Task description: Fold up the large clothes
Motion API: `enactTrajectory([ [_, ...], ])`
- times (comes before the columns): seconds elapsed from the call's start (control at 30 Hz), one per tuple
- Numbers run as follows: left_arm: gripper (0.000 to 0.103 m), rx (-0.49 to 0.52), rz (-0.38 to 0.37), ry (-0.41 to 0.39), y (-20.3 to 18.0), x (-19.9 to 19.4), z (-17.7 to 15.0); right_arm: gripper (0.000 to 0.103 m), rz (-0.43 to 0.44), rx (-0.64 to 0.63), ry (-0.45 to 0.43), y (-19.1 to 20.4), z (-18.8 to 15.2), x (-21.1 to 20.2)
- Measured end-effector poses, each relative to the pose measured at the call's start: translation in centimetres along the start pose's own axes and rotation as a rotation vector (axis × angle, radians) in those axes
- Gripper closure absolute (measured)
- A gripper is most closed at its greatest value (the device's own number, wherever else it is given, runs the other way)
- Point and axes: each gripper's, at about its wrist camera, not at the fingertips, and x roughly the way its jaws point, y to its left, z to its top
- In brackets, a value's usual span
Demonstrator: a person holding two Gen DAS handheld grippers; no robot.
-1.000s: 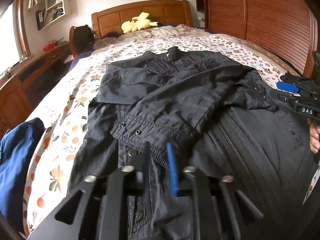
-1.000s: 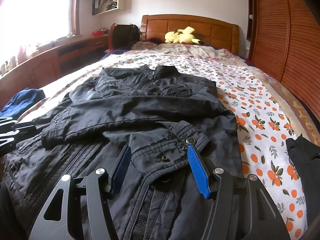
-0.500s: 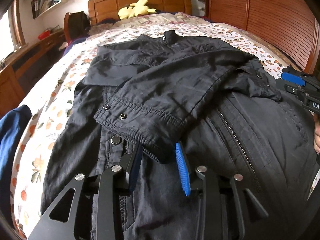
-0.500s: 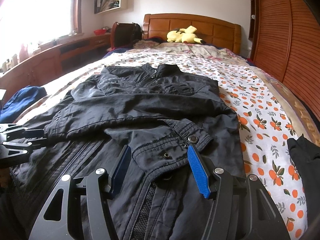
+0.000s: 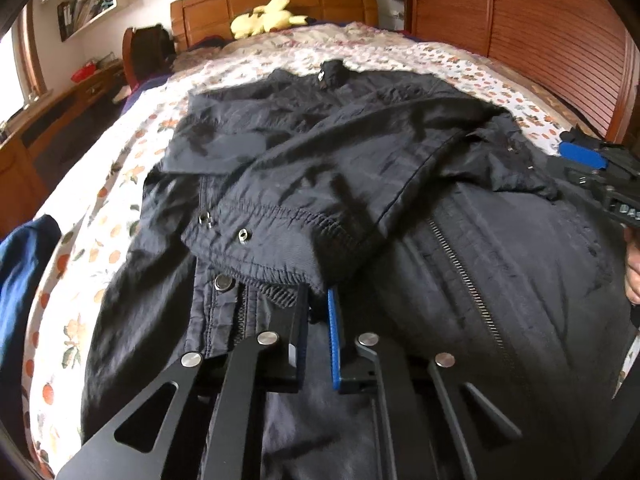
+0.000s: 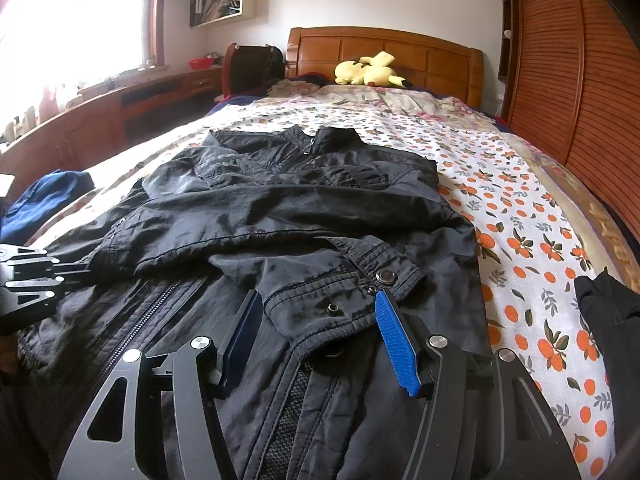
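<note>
A black jacket [image 5: 400, 168] lies zipped on the flowered bed, both sleeves folded across its front. In the left wrist view my left gripper [image 5: 318, 304] is closing, its jaws almost together, with the corner of a sleeve cuff [image 5: 260, 248] and jacket fabric pinched between them. It shows again at the left edge of the right wrist view as the left gripper [image 6: 28, 276]. My right gripper [image 6: 320, 320] stands open on the jacket [image 6: 300, 208], its blue pads either side of the other cuff [image 6: 332, 300]. From the left wrist view, the right gripper [image 5: 592, 168] appears at the right edge.
A blue garment [image 5: 20, 280] lies at the bed's left edge and a dark garment [image 6: 608, 320] at its right. A yellow plush toy [image 6: 372, 70] rests by the wooden headboard [image 6: 384, 48]. A slatted wooden wall [image 6: 568, 80] runs along the right, a desk [image 6: 100, 116] along the left.
My left gripper moved in on the sleeve cuff, its jaws widened a little, then came together on the fabric. The right gripper kept still and open.
</note>
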Motion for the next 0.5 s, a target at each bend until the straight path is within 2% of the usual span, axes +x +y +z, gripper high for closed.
enactTrajectory([
  [0.23,0.095,0.009,-0.055,-0.081,-2.0,-4.3,0.3,0.047,0.0,0.0,-0.001,0.0,0.0,0.0],
  [0.4,0.094,0.028,-0.043,-0.098,-2.6,-5.3,0.1,0.047,0.001,0.0,0.0,0.0,0.0,-0.1],
  [0.5,0.09,0.008,-0.046,-0.105,-2.1,-5.8,-0.3,0.047,0.003,0.002,0.001,0.0,0.0,0.0],
])
